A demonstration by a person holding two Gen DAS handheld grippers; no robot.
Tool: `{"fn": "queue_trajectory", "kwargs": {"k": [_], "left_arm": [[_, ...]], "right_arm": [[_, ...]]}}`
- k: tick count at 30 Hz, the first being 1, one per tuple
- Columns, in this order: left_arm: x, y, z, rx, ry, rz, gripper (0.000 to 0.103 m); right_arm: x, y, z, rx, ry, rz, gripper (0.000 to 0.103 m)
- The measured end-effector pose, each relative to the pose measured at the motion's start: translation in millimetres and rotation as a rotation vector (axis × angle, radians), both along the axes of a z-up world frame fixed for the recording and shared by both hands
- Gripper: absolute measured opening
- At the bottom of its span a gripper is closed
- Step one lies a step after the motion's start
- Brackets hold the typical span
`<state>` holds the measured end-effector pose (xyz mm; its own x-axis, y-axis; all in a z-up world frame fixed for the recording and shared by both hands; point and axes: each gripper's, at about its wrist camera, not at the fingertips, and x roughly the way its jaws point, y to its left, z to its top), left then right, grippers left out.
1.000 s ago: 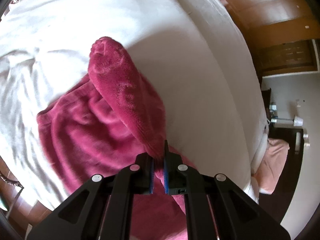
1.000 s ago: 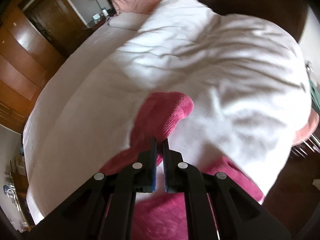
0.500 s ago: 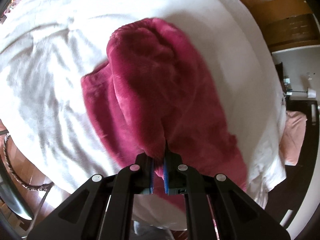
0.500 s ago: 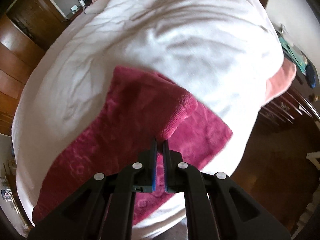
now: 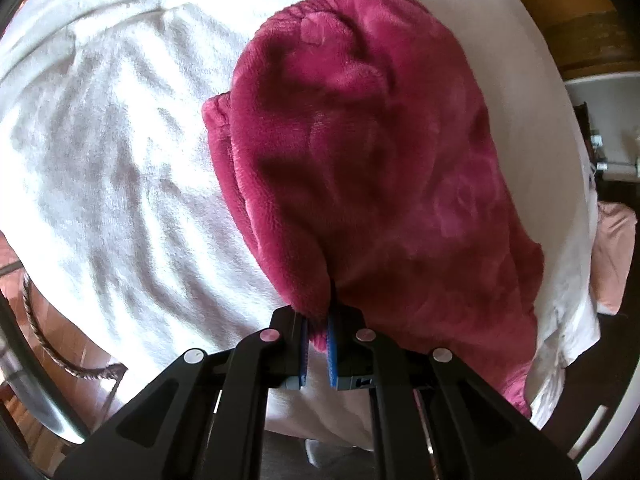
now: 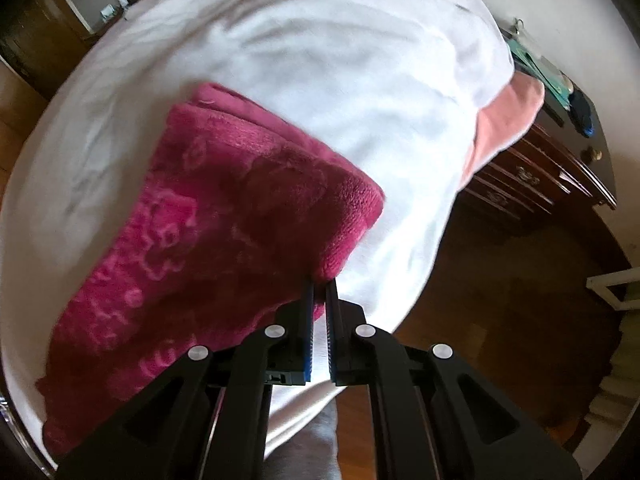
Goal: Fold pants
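Note:
The crimson fleece pants (image 5: 372, 152) lie doubled over on the white bed cover (image 5: 112, 152), close to its near edge. My left gripper (image 5: 318, 320) is shut on a corner of the upper layer, which hangs from the pads down onto the lower layer. In the right wrist view the same pants (image 6: 224, 224) spread to the left, their pale flower pattern showing. My right gripper (image 6: 320, 286) is shut on their near right corner, just above the bed cover (image 6: 320, 60).
A pink pillow (image 5: 612, 256) lies at the bed's far end. A dark wooden dresser (image 6: 536, 176) stands right of the bed over wooden floor (image 6: 500, 300). A metal chair frame with rope (image 5: 44, 344) sits at the lower left. Grey clothing of the person (image 6: 308, 456) shows below.
Both grippers have carried the held end of the pants toward the bed's near edge and lowered it. The fabric, lifted in a ridge before, now lies folded over itself.

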<state>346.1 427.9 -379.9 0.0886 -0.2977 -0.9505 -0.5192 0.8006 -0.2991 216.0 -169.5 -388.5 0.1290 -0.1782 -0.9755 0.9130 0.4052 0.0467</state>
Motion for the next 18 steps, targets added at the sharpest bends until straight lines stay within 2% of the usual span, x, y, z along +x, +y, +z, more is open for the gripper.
{"fn": "queue_trajectory", "kwargs": {"k": [5,9,10,13,14,18], "left_arm": [[-0.8,-6.8,-22.9,0.057,0.031,-0.060,0.008],[-3.9,-11.6,-33.6,0.103,0.042,-0.102,0.013],[-4.7,-12.9,-34.0,0.120,0.044,-0.116,0.020],[-9.7,-15.5,-31.1,0.216,0.047,-0.157,0.050],[-12.9,-13.4,-29.0,0.243,0.042,-0.163,0.051],[-24.6,-3.2,-25.8,0.232,0.039,-0.143,0.051]], "right_arm": [[4.3,3.2,-27.0,-0.022,0.071,0.055,0.005],[-4.2,-1.7,-39.5,0.002,0.078,0.031,0.005],[-4.1,-3.4,-39.8,0.007,0.076,0.029,0.005],[-4.9,-6.0,-35.5,-0.020,0.102,0.032,0.019],[-4.9,-8.4,-31.3,-0.040,0.107,0.036,0.024],[1.0,-10.6,-18.0,-0.087,0.104,0.061,0.025]]}}
